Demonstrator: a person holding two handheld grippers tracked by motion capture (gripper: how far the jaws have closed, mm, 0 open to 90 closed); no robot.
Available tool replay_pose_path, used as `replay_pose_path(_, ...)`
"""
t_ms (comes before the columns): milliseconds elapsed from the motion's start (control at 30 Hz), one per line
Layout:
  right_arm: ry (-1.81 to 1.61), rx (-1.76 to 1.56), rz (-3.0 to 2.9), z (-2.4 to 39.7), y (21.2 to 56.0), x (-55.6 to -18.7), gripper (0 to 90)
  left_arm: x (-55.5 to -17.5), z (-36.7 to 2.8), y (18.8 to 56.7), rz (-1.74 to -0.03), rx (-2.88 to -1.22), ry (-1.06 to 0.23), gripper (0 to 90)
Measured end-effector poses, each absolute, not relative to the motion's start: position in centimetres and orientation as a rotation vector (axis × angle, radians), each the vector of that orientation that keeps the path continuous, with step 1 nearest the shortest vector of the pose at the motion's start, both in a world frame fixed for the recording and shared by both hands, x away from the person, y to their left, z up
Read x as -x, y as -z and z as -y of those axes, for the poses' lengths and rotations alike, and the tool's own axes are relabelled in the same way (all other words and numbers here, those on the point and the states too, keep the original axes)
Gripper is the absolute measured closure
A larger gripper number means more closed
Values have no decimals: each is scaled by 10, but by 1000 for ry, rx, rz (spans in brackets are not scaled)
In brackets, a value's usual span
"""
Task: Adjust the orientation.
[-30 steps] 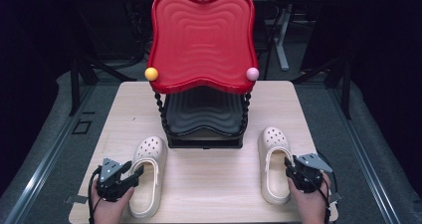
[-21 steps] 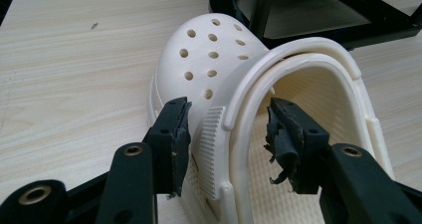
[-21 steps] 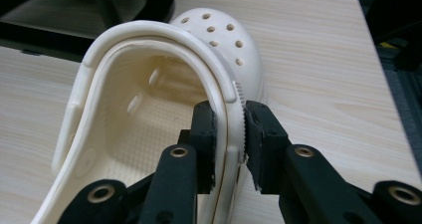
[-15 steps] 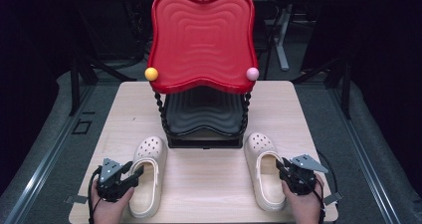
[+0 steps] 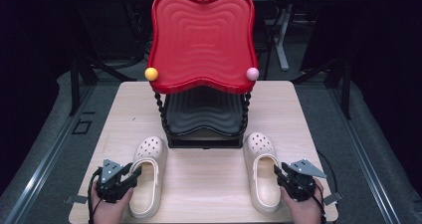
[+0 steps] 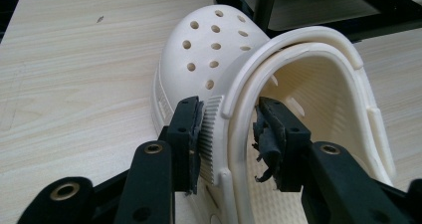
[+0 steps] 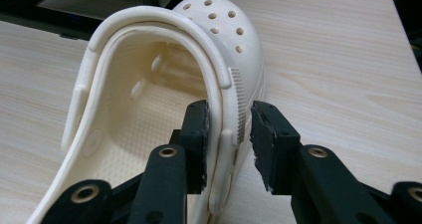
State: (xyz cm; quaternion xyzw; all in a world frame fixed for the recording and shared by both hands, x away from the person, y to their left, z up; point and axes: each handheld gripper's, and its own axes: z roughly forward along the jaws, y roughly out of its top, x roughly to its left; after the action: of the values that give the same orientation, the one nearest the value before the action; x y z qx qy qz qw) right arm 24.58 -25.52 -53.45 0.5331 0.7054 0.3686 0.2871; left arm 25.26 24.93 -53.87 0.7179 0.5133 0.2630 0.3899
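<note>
Two cream perforated clogs lie on the wooden table (image 5: 206, 184), toes toward a shoe rack. My left gripper (image 5: 133, 174) (image 6: 229, 114) straddles the left clog's (image 5: 148, 179) (image 6: 209, 50) outer side wall. Its jaws have just been closing: the outer pad (image 6: 194, 129) touches the ribbed wall and the inner pad sits a sliver off it. My right gripper (image 5: 277, 173) (image 7: 230, 117) straddles the right clog's (image 5: 263, 174) (image 7: 224, 25) side wall. Its jaws have just been opening: the inner pad (image 7: 199, 129) rests against the wall and the outer pad stands clear.
The rack stands at the table's middle back, with a tilted red top shelf (image 5: 201, 40) and a black lower shelf (image 5: 204, 117). A yellow ball (image 5: 151, 73) and a pink ball (image 5: 252, 73) cap its front corners. Bare wood lies between the clogs.
The right clog slid left toward the table's middle with my right gripper, whose jaws then spread off it. My left gripper's jaws narrowed around the left clog's wall.
</note>
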Motion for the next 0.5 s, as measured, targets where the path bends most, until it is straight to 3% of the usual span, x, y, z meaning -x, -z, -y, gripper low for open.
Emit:
replay_pose_path(267,-909,-1311,-1881,245,536,-252,660,-254,-249,539,-1303,-1831,-685,639)
replay_pose_path(500,-895,-1288,-1874,241,534,-254,727,-255,-251,540,-1310,-1826,-681,663)
